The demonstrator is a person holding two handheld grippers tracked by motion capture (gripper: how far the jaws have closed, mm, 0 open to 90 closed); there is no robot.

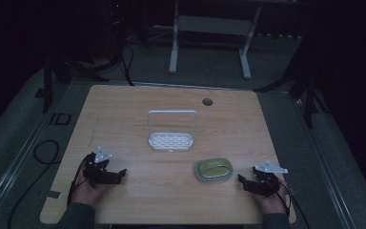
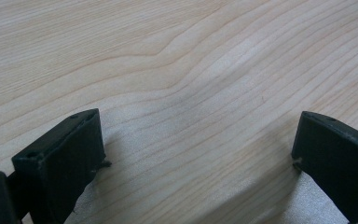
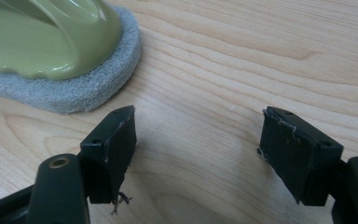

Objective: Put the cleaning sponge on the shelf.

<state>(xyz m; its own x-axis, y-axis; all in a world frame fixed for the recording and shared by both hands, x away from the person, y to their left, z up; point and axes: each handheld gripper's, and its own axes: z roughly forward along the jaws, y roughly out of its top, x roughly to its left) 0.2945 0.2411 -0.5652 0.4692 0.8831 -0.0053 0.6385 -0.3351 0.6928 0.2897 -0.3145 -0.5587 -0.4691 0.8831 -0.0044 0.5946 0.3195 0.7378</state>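
The green scrubbing pad (image 1: pixel 213 170) lies flat on the wooden table (image 1: pixel 171 200), just left of the right gripper (image 1: pixel 241 178), not between its jaws. Both jaws are spread wide and empty. The left gripper (image 1: pixel 122 173) rests well apart, also released. A white rack (image 1: pixel 171 139) stands behind.

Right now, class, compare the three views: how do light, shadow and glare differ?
High view: dim, the room beyond the table almost black. Left gripper view: bright, sharp wood grain, soft shadows beside the jaws. Right gripper view: bright too, white glare on the glossy green top of the scrubbing pad.
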